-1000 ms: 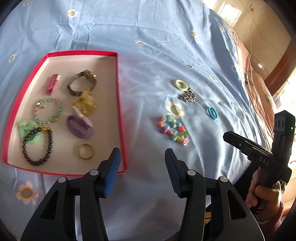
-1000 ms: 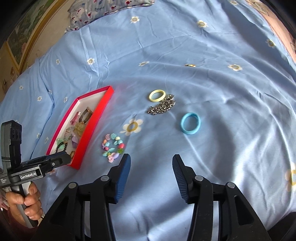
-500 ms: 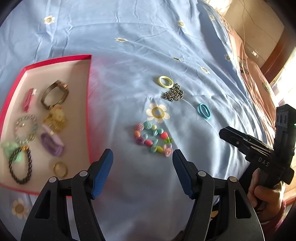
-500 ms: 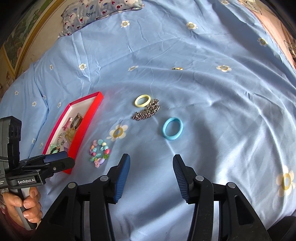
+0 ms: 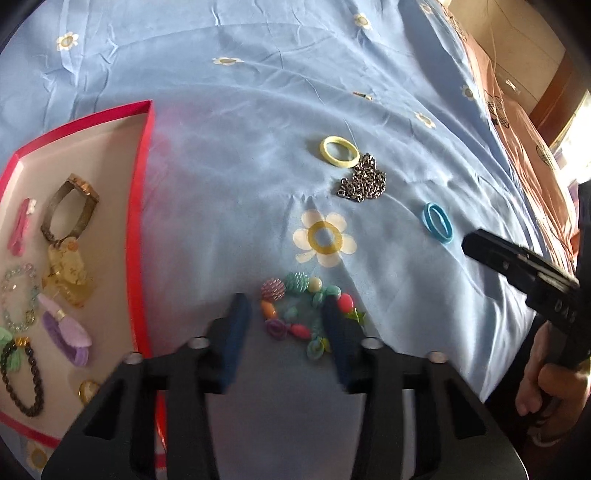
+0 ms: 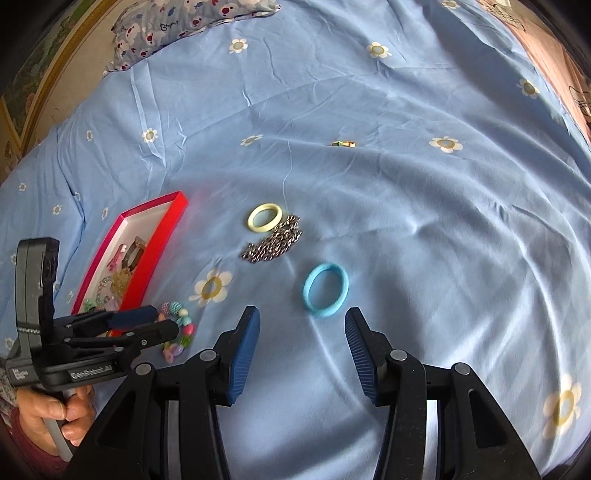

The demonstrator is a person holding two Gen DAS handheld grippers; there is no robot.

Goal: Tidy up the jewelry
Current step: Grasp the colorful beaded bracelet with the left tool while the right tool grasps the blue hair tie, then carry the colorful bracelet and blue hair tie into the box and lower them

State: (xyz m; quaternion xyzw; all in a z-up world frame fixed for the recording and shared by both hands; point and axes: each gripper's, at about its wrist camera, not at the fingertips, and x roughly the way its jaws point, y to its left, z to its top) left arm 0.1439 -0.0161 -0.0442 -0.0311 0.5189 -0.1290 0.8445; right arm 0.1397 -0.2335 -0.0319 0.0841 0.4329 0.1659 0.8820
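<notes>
My left gripper [image 5: 286,314] is open, its fingers straddling a colourful bead bracelet [image 5: 295,314] on the blue sheet; it also shows in the right wrist view [image 6: 177,328]. A red tray [image 5: 142,177] at left holds several pieces. A yellow ring [image 5: 339,151], a silver chain [image 5: 364,182] and a blue ring [image 5: 437,222] lie beyond. My right gripper [image 6: 301,332] is open, just short of the blue ring [image 6: 325,290], with the chain [image 6: 273,245] and yellow ring [image 6: 264,217] farther off.
The blue flowered bedsheet [image 6: 406,110] covers the whole bed. A small gold item [image 6: 342,144] lies far out on it. A patterned pillow [image 6: 184,22] sits at the back. The bed edge drops off at right [image 5: 517,110].
My left gripper has moved right, away from the tray, and down over the bead bracelet. My right gripper has closed in toward the blue ring.
</notes>
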